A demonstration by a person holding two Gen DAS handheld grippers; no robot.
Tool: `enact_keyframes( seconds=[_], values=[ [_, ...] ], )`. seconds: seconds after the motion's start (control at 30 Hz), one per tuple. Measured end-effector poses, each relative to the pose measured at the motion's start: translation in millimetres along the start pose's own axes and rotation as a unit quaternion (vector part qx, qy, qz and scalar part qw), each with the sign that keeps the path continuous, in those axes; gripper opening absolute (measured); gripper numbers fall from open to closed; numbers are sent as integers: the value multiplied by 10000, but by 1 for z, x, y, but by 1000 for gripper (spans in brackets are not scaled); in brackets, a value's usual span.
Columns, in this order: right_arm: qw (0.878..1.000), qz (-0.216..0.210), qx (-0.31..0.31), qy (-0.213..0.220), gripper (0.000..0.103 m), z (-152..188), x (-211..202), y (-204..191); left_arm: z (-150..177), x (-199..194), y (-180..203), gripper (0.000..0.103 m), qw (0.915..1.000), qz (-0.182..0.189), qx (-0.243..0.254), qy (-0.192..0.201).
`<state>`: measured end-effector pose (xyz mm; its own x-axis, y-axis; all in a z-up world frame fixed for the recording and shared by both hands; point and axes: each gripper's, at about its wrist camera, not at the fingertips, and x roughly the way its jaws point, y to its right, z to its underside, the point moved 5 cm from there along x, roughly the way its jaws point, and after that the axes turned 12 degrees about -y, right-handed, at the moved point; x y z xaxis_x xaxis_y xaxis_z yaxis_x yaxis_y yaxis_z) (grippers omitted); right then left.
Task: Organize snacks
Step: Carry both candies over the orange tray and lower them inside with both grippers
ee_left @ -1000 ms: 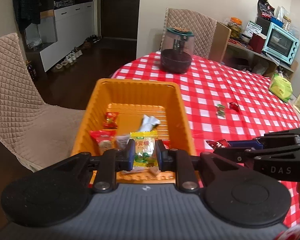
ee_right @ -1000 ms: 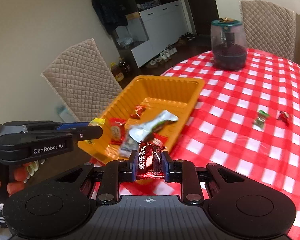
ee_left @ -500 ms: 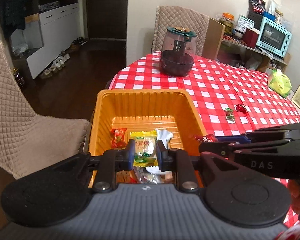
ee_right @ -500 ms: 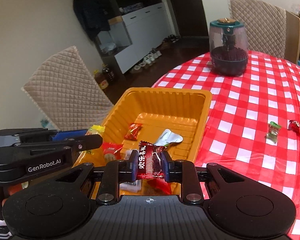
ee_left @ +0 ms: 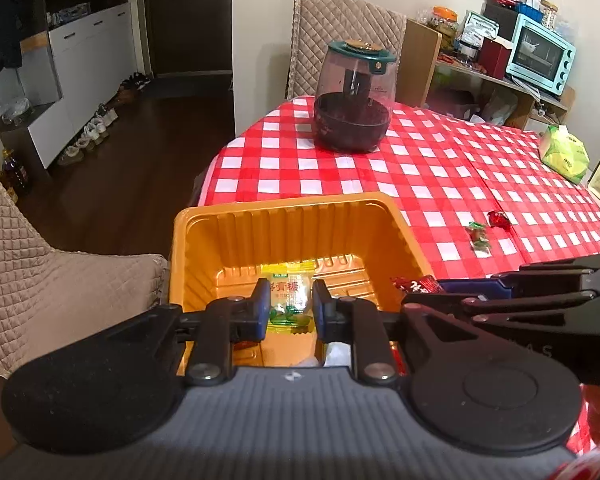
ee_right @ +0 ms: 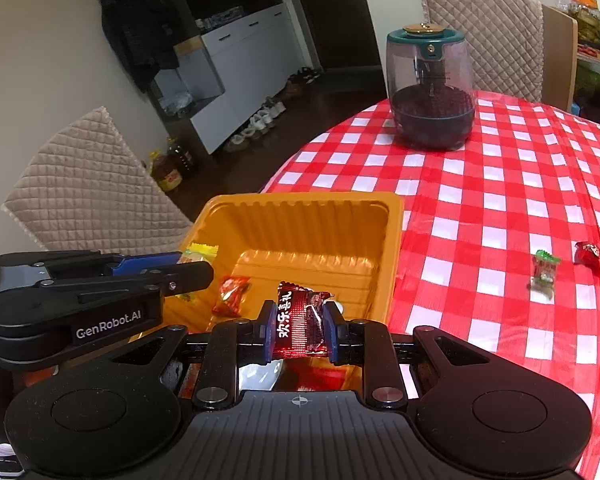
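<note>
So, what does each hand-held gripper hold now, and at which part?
The left hand-held gripper pinches a yellow-green snack packet across its middle. The right hand-held gripper pinches a dark red candy by its two sides.

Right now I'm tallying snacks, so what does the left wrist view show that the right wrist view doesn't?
Left only: the oven and green bag far right.

Right only: the loose red candy in the tray, and oil bottles on the floor.

Both: the orange tray, jar, two candies on the cloth, the left gripper gripping a yellow packet, and the right gripper gripping a dark red packet.
</note>
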<state>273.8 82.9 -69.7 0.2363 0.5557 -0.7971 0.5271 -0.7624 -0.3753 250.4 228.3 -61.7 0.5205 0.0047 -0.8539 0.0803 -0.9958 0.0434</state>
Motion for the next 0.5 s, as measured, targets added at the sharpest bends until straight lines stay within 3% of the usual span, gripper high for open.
enact_keyframes(
  seconds=[0.5],
  values=[
    [9998, 116, 141, -58, 25, -18, 22, 9, -13, 43, -7, 20, 9994, 64, 44, -346]
  ],
)
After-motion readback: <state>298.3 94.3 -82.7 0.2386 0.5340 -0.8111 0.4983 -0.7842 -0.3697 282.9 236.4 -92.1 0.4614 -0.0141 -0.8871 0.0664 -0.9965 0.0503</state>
